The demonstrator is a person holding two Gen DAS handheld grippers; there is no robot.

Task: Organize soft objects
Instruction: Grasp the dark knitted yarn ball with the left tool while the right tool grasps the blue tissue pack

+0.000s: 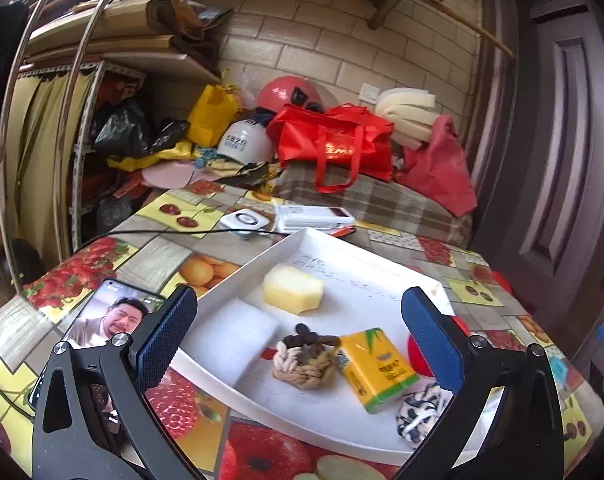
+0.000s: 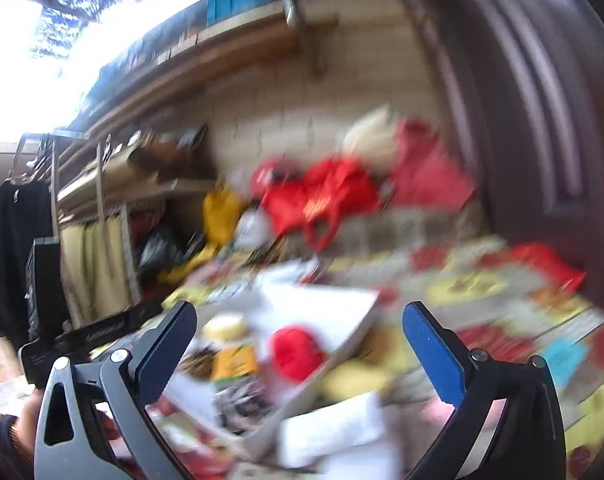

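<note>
Right gripper [image 2: 298,344], fingers spread and empty, faces the round red soft ball [image 2: 296,354] at the shallow white tray's [image 2: 358,300] near-right edge; left gripper [image 1: 298,336] hangs open too.

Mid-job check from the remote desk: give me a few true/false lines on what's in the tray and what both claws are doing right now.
1. The yellow tissue pack lies inside the white tray. True.
2. The left claw grips the yellow sponge. False: it is open, holding nothing.
3. A phone lies left of the tray. True.
4. The right claw is shut. False: it is open.
5. The woven coaster sits outside the tray. False: it is inside.
</note>
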